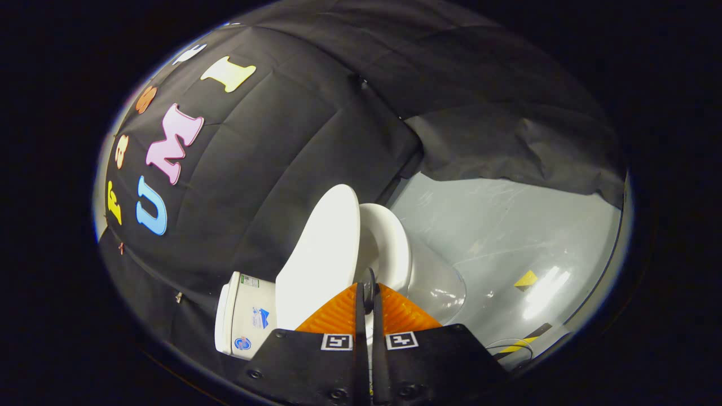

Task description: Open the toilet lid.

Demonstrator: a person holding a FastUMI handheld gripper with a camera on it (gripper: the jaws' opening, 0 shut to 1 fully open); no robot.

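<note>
The black cloth wall (316, 146) takes up most of the scene, draped in creased folds behind and beside the fixture, with a second fold of it hanging over the far side. Below it lies one grey glossy floor (507, 225), catching a bright glare and carrying one small yellow diamond-shaped mark (526, 279) and one yellow-and-black striped strip (522, 343) near a thin loop of cable (510, 345). One white toilet (434, 282) stands against the wall, the whole view tilted so that it leans sideways. Its one tank (245, 321) bears three small stickers. The one toilet lid (318, 259) is raised well off the one seat ring (389, 245), standing close to the tank, with a clear gap between lid and seat. The claw (366, 293) sits just in front of the lid's free edge; its two fingers (335, 318) are nearly pressed together, leaving only a thin slit, and whether they pinch the lid's rim or merely rest against it cannot be told. Each finger carries one square black-and-white marker, two in all.
</note>
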